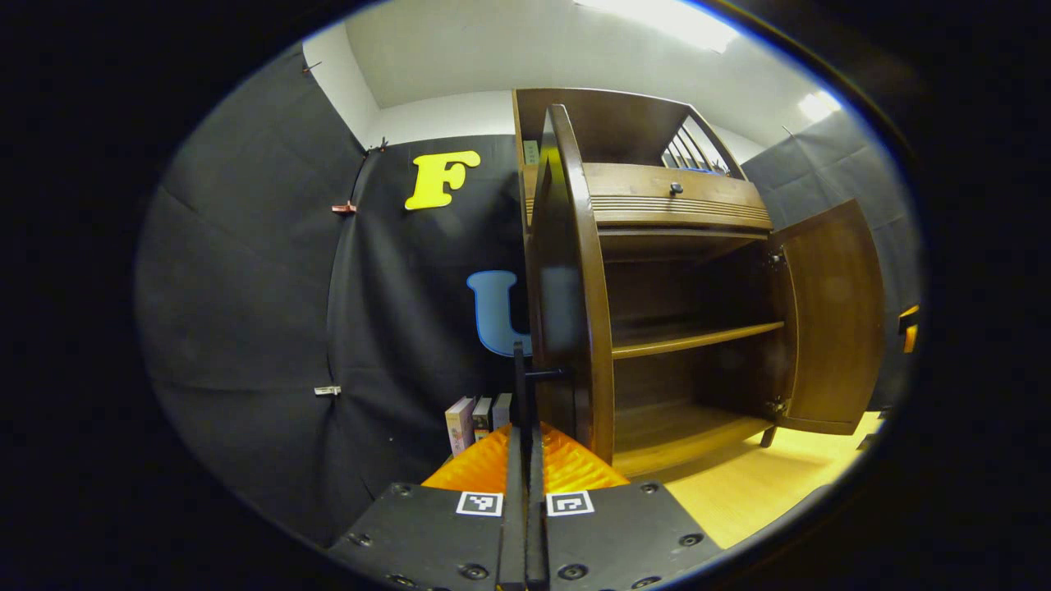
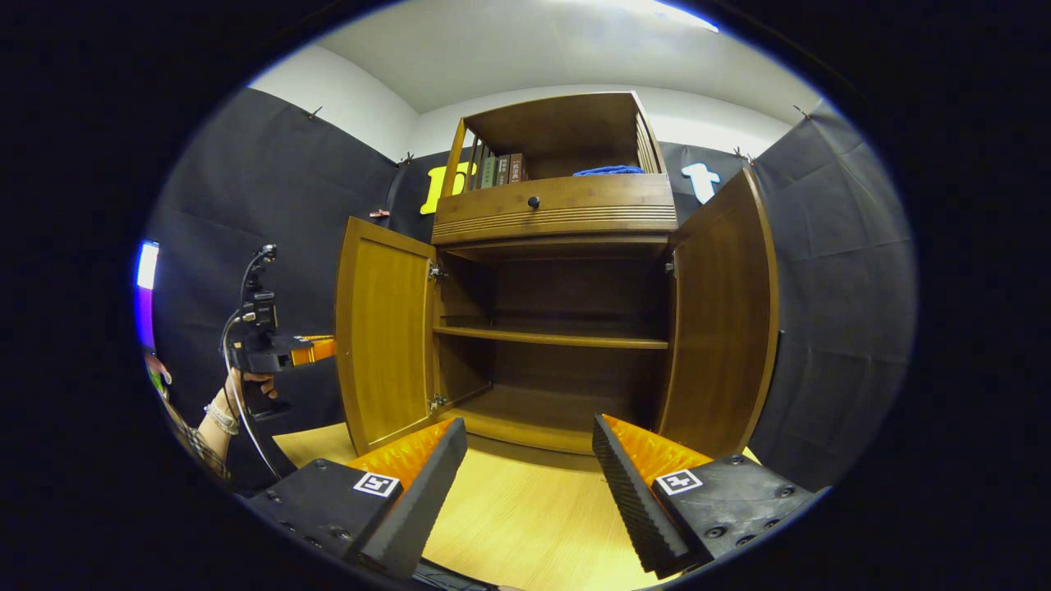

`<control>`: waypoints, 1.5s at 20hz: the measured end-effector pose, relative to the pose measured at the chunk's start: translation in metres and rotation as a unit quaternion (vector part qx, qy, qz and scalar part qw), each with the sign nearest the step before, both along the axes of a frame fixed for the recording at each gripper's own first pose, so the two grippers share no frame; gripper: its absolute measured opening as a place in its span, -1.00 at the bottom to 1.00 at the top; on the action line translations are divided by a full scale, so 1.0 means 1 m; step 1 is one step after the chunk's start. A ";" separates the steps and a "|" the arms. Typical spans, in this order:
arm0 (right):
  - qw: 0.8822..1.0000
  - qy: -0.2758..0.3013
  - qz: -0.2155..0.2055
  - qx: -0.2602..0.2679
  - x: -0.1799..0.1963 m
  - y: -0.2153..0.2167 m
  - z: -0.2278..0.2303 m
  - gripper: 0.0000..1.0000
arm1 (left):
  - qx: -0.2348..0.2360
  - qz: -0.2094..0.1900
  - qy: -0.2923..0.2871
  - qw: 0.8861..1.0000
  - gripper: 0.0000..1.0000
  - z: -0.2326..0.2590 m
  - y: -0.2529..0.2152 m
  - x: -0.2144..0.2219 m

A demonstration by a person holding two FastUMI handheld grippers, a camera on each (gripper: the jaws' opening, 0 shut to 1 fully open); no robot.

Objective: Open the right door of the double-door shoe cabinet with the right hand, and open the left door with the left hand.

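Right gripper view: shoe cabinet [image 2: 550,271] doors wide open

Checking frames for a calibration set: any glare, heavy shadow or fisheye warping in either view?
Left gripper view: ceiling light blows out at the top; the left door bows strongly, edge-on; the cabinet's inside is dim. Right gripper view: a mild bright strip at the top edge, the shelf and back panel in deep shadow, the right door curved, the floor evenly lit.

left door handle [image 1: 542,374] mostly hidden behind tool fingers, boxes [image 1: 479,420] on floor partly hidden, person's hand [image 2: 246,386] cut off at edge
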State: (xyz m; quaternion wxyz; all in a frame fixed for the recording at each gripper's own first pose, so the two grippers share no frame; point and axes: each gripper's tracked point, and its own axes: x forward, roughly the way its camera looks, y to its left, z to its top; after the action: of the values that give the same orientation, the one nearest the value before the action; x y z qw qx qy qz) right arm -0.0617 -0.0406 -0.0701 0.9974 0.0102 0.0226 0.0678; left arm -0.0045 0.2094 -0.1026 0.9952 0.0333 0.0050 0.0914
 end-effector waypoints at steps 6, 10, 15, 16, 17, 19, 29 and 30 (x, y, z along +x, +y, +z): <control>1.000 0.005 -0.011 -0.001 0.016 -0.010 -0.006 0.94 | 0.005 0.025 -0.022 0.999 -0.92 0.038 -0.025 -0.048; 1.000 -0.013 -0.020 0.001 0.027 -0.007 0.005 0.95 | -0.033 -0.008 -0.022 0.999 -0.53 0.045 -0.085 -0.059; 0.998 -0.013 -0.059 -0.010 0.031 -0.016 0.005 0.94 | 0.006 -0.016 -0.018 1.000 0.72 0.055 -0.131 -0.045; 0.998 -0.009 -0.063 -0.010 0.031 -0.016 0.003 0.94 | 0.004 -0.029 -0.017 0.999 0.75 0.052 -0.144 -0.038; 0.998 -0.006 -0.064 -0.008 0.031 -0.015 0.003 0.94 | -0.001 -0.048 -0.008 0.999 0.77 0.047 -0.158 -0.034; 0.998 -0.002 -0.067 -0.010 0.031 -0.016 0.004 0.95 | -0.014 -0.069 -0.003 0.998 0.92 0.043 -0.173 -0.027; 0.997 -0.012 -0.065 -0.034 0.024 -0.011 0.010 0.95 | -0.016 -0.081 -0.005 0.997 0.92 0.044 -0.190 -0.015; 0.997 -0.011 -0.064 -0.034 0.024 -0.010 0.009 0.95 | -0.017 -0.082 -0.007 0.996 0.92 0.044 -0.190 -0.016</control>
State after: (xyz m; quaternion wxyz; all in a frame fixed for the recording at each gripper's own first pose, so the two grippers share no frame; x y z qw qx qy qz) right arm -0.0376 -0.0511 -0.0606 0.9996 -0.0231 0.0132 0.0033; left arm -0.0200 0.0189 -0.0588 0.9998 0.0161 -0.0032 0.0096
